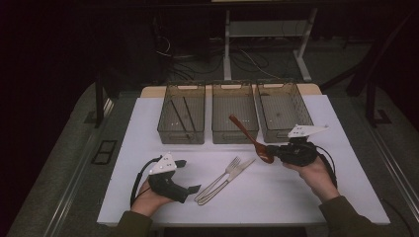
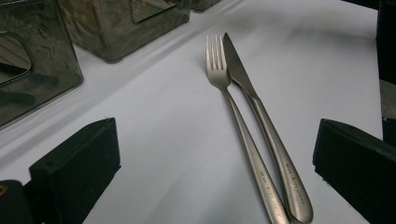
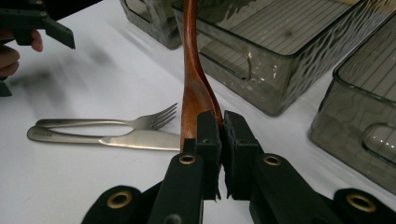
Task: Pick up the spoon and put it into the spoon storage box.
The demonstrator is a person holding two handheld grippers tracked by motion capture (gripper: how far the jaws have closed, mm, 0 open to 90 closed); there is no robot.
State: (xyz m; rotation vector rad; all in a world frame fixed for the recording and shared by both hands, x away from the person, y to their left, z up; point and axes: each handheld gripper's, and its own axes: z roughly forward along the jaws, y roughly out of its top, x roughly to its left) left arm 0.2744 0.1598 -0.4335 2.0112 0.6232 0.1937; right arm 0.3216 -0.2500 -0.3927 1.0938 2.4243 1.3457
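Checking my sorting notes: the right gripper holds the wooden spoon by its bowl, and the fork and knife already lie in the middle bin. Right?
Not quite. The fork and knife lie side by side on the white table, not in any bin, as the high view shows. The right gripper does hold the wooden spoon by its bowl.

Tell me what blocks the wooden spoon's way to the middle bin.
Nothing visible does. The brown wooden spoon, clamped in the right hand-held gripper, already points its handle over the open-topped smoky plastic middle bin.

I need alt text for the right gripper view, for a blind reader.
The right tongs are shut on a brown wooden spoon above a white table. A fork and knife lie left; clear bins stand behind.
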